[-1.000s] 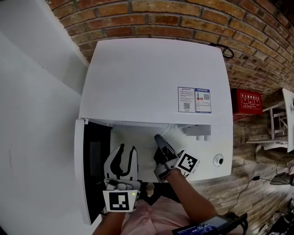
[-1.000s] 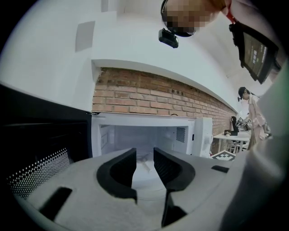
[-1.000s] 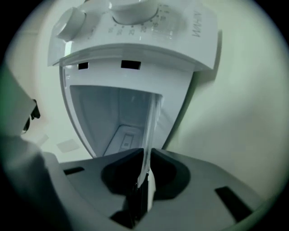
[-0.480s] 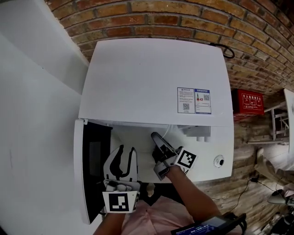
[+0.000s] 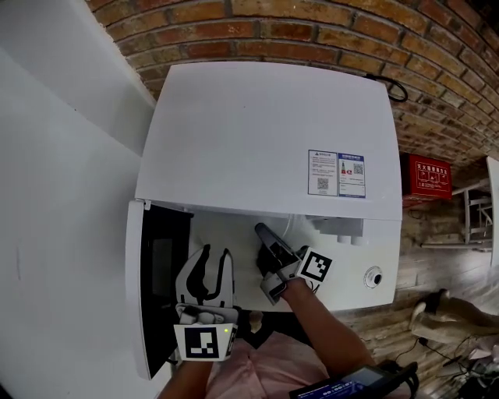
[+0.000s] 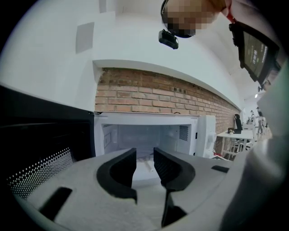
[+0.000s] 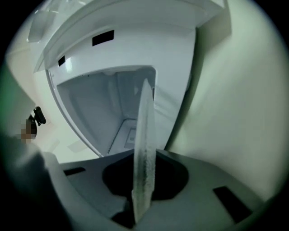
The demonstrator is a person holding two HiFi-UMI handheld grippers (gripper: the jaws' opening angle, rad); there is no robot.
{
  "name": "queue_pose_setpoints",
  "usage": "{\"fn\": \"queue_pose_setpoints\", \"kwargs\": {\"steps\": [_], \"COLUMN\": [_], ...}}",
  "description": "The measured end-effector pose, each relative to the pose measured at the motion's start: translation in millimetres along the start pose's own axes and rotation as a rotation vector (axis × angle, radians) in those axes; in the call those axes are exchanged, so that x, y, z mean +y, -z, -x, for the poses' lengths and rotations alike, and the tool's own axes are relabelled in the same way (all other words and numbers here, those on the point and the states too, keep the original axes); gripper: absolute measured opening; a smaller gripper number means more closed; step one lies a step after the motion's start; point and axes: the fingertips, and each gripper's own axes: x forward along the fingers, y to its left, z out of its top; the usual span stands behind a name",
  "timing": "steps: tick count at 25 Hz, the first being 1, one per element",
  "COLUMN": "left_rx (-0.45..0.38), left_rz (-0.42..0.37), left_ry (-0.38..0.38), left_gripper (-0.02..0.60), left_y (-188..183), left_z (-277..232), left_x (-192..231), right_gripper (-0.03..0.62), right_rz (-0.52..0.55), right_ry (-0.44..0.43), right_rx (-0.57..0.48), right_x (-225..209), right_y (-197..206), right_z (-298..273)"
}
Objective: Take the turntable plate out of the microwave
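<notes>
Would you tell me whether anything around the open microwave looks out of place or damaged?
Nothing looks spilled or damaged. Only the glass plate is out of its usual place: the right gripper, whose jaws have just been closing, grips its rim at the front of the microwave.

The microwave is white, its door black with fine white dots. The turntable plate is frosted clear glass; the wall is red-brown brick.

Microwave b4 brick wall; door left.
</notes>
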Motion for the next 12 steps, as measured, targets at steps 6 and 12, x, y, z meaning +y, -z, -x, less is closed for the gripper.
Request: {"fn": "queue_pose_setpoints", "kwargs": {"steps": [6, 12], "left_rx": [-0.002, -0.003], "left_rz": [-0.001, 0.001], "left_ry": [0.012, 0.002], "left_gripper": [0.124, 0.126], "left_y": [-2, 1], "left_z": [-1, 5], "left_x": [-7, -14], "right_gripper": [0.031, 0.029], "right_rz": [-0.018, -0.005], "right_ry": [-0.004, -0.01], "right_rx": [0.024, 0.069], "right_x": [1, 2], "right_y": [12, 18], "right_z": [15, 28]}}
